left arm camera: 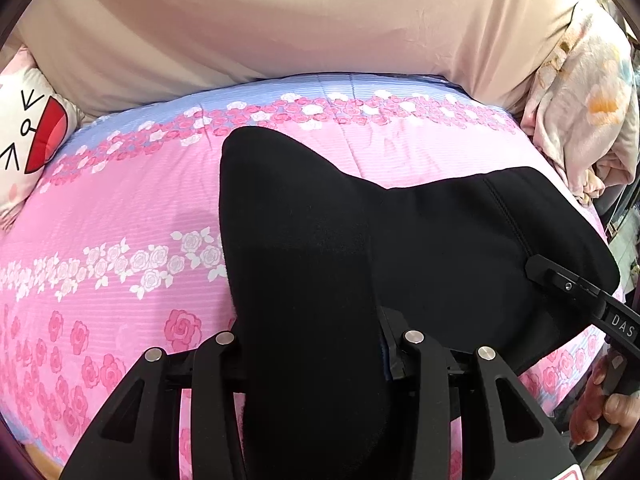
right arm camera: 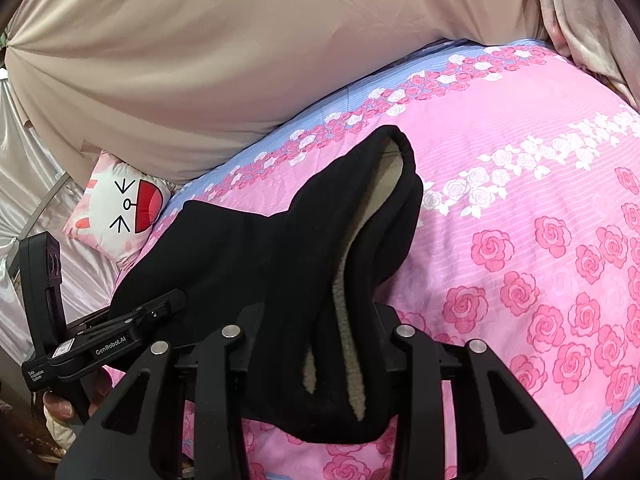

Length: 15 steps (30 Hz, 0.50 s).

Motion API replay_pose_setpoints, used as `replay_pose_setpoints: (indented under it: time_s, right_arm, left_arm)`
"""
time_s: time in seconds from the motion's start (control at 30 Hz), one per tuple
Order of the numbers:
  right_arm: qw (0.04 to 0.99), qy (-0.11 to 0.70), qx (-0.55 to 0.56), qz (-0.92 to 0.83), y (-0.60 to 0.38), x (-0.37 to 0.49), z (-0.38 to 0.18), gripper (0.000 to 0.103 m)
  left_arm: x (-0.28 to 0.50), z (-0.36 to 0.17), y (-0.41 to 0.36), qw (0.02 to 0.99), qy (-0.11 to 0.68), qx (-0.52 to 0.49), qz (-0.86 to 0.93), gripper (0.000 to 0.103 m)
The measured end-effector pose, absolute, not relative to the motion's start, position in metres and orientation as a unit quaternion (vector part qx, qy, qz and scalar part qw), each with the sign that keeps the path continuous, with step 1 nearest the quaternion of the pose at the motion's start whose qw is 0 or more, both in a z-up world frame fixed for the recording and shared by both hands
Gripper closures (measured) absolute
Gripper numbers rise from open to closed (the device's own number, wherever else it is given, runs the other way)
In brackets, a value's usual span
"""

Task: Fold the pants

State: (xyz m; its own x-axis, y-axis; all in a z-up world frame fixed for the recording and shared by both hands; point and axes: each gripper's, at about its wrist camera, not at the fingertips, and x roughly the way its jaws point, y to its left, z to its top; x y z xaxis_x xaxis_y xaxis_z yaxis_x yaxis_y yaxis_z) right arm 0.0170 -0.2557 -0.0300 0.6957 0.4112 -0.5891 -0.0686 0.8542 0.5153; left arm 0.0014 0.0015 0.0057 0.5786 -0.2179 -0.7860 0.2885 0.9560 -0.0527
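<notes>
Two hand-held grippers are shown grasping one pair of black pants point(left arm camera: 440, 240) above a bed covered by a pink rose-print quilt point(left arm camera: 120, 216). The jaws of the left gripper point(left arm camera: 316, 344) are clenched on a bunched fold of the garment, which fills the gap between them; the jaws of the right gripper point(right arm camera: 320, 336) are likewise clamped on a thick edge where a pale fleece lining point(right arm camera: 360, 248) is exposed, apparently the waistband. The pants are thus held at two separated points and partly raised off the quilt, with the far portion draped on it; such a two-point hold is judged to serve for keeping the cloth spread and under control so that one half can be laid over the other. Seen from the left camera, the right gripper's tip rests against the garment to the right of the fold. A cartoon-face cushion point(right arm camera: 120, 204) lies beyond the pants at the quilt's edge, and a beige sheet point(left arm camera: 260, 20) rises behind the quilt. The fold is judged to be at an early stage, no flat crease being visible.
</notes>
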Motion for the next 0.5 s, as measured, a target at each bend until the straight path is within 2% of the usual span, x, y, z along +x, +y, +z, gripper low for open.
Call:
replay_pose_setpoints:
  time_s: [0.13,0.27,0.5]
  right_arm:
    - [0.891,0.362,0.235,0.144,-0.254,0.009,-0.016,0.069]
    - [0.904,0.329,0.222,0.159,-0.250,-0.002,0.022,0.069]
    - [0.951,0.188,0.155,0.189,-0.245,0.017,0.133,0.069]
  left_arm:
    - [-0.005,0.019,0.006,0.889,0.431,0.035,-0.154,0.065]
    - [-0.014,0.055,0.016,0.897,0.403,0.025,-0.180,0.065]
    - [-0.013,0.153,0.025,0.945,0.256,0.027,-0.202,0.065]
